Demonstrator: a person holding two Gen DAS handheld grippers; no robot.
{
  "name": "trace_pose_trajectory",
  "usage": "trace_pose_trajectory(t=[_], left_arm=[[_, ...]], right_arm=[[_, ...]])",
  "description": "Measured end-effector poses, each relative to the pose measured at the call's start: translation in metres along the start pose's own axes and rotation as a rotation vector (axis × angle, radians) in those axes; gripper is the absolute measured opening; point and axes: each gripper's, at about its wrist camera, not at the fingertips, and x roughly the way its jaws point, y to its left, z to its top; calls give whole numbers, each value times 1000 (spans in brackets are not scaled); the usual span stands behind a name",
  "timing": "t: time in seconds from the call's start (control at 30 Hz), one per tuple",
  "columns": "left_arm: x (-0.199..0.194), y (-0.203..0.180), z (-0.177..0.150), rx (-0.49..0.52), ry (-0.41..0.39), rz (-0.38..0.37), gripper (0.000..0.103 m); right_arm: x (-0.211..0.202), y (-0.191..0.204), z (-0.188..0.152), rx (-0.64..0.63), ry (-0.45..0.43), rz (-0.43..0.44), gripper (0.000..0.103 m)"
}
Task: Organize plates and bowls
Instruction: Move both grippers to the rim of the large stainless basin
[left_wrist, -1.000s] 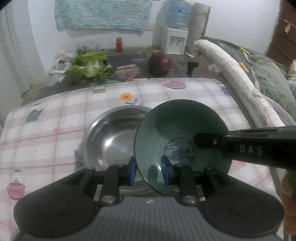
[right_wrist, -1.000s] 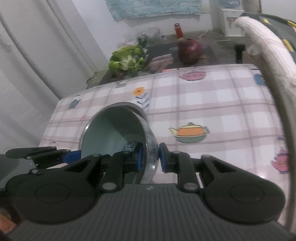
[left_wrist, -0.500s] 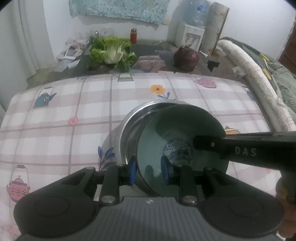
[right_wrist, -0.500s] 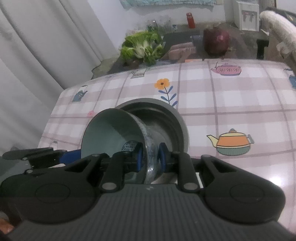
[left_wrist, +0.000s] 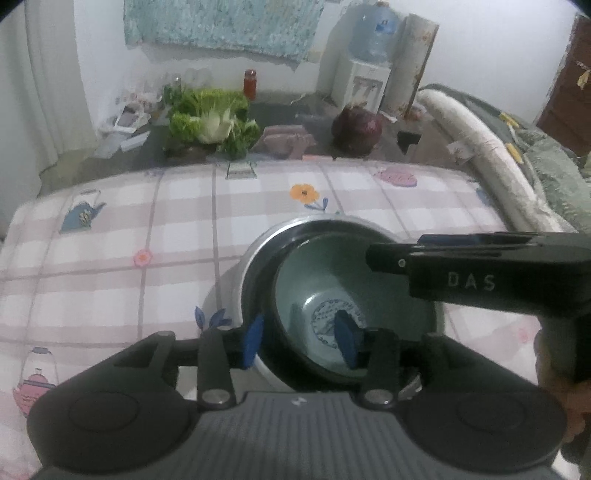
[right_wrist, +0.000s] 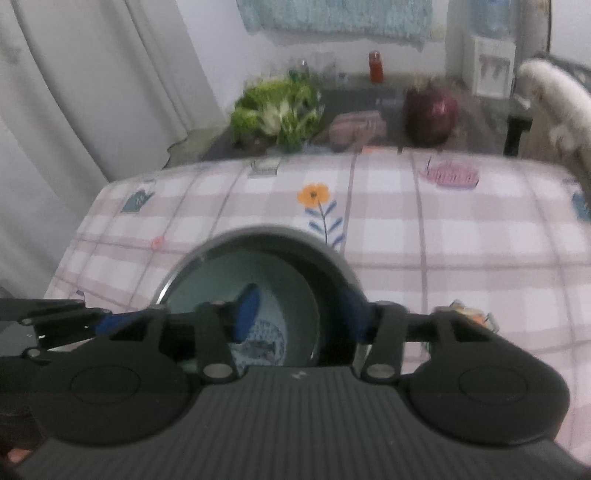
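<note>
So the green ceramic bowl (left_wrist: 354, 295) is sitting inside the bigger steel bowl (left_wrist: 258, 254), lower right of center in the left wrist view, and both are on the counter (left_wrist: 147, 236) with the pink plaid cloth with teapots and flowers printed on it. The ceramic one has a blue printed pattern at the bottom and sits more or less level, nested toward the right side of the steel one.

The left claw (left_wrist: 301, 341) has just been opening. Its blue pads are apart and straddle the near-left rims of both bowls, one pad outside the steel wall and one down inside the ceramic bowl, and neither looks pressed against anything. The right claw (right_wrist: 303, 314) has just been opening too. In the right wrist view its left pad hangs inside the ceramic bowl (right_wrist: 236, 291) and the right pad sits outside the steel bowl (right_wrist: 325, 266) rim, with clear gaps, so it isn't clamped either. That view is a bit blurry, though.

The right claw's black body also shows up in the left view, poking in from the right edge over the bowls, with a bit of the person's hand (left_wrist: 554, 387) below it at the lower right.

Past the far edge of the counter there's a leafy green vegetable (left_wrist: 210, 122) in the upper middle, a dark red round thing (left_wrist: 356, 129) to its right, and a red jar (left_wrist: 250, 83) behind them.
</note>
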Motion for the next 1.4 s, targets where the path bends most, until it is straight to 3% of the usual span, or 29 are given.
trace_pose_trajectory(t=[0.2,0.27,0.5,0.73,0.8,0.93,1.0,1.27,1.4], left_arm=[[-55,7,-10,6,-70,-10,70],[-76,12,-19,-2,-99,-23,81],[-148,23,-69,-21,-170,-7,92],[-193,43,-156,-175,-221,16,95],[-201,47,-179,-215,-245,81,95],[-205,44,-213,-208,-282,231,95],[-204,46,-226,-196,-284,269,95],[-181,66,-253,-237,-226,316,89],[-175,78,-257,-247,-222,371,77]], right_arm=[[-51,4,-4,20,-60,45,59],[-77,4,-12,30,-88,65,63],[-166,5,-67,83,-189,115,74],[-218,37,-154,70,-241,97,81],[-224,46,-180,81,-244,102,82],[-223,62,-228,143,-240,153,82],[-217,71,-247,181,-227,188,82],[-179,107,-282,238,-127,283,82],[-164,132,-279,183,-95,295,77]])
